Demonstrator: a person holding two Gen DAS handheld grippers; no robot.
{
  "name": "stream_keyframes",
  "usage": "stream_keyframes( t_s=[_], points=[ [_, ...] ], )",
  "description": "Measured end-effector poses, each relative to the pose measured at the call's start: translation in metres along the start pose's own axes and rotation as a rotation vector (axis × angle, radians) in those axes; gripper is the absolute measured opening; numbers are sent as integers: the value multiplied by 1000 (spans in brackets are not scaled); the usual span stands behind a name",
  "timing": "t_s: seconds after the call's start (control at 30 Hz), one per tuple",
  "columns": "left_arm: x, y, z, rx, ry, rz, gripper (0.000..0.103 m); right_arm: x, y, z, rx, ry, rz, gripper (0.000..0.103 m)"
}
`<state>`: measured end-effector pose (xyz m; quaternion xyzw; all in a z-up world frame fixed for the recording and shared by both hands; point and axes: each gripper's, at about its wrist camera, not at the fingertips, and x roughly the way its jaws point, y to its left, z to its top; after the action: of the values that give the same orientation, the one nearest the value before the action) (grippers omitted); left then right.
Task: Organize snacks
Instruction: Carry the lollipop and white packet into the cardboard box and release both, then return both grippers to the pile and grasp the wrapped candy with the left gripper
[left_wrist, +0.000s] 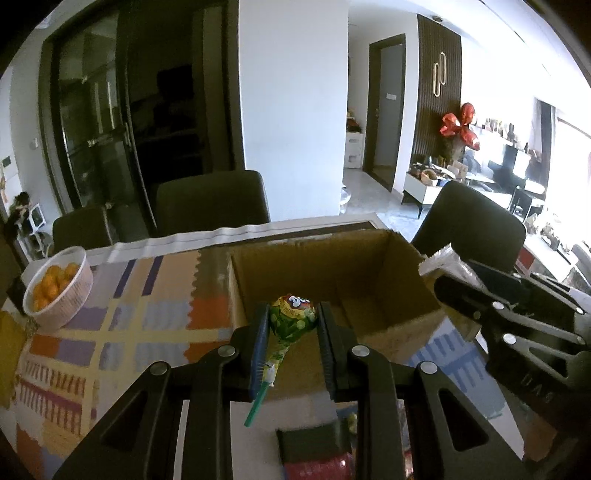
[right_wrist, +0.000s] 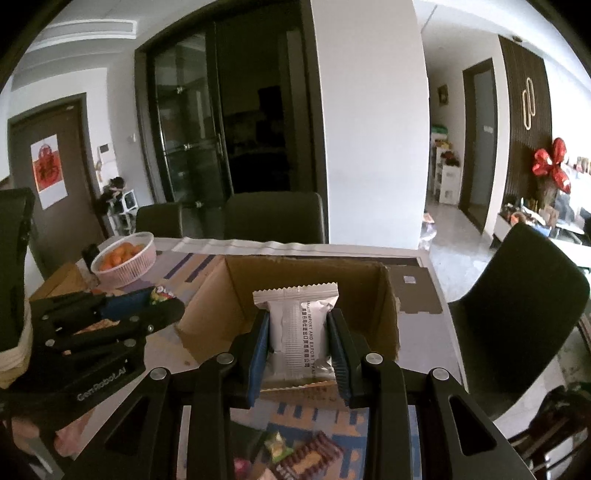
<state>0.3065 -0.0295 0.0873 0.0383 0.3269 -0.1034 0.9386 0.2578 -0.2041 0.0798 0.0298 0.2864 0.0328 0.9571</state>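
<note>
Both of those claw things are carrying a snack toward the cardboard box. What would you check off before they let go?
1. Left gripper fingers clamped on the lollipop: ok.
2. Right gripper fingers clamped on the white snack packet: ok.
3. Cardboard box open on top, with room inside: ok, the part in view looks empty.
4. Lollipop over the box opening: not ok, it looks short of the near wall.
5. Packet over the opening: cannot tell, it hangs around the near rim.
6. The two grippers apart from each other: ok, they sit side by side with a gap.
</note>
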Motion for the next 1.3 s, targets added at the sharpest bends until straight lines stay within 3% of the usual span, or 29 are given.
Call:
stream_keyframes(
  t_s=[0.37,0.4,0.47,0.57,0.77,0.97,1.3],
  points=[
    [59,8,36,-32,112,-63,27,46,-11,27,6,80,-35,33],
    [60,9,38,-33,111,-56,29,49,-13,28,10,87,-41,34],
    [60,10,41,-25,112,-33,46,54,-17,28,12,106,-65,43],
    [48,10,39,-15,91,-14,60,51,-19,27,3,100,-88,53],
    [12,8,20,2,49,18,76,24,-15,16,12,58,-73,61],
    [-32,0,-6,-1,-6,35,86,-11,-8,-3,18,14,-72,65],
    [-87,-16,-49,28,-67,50,90,-67,1,-40,32,-24,-69,68]
  ],
)
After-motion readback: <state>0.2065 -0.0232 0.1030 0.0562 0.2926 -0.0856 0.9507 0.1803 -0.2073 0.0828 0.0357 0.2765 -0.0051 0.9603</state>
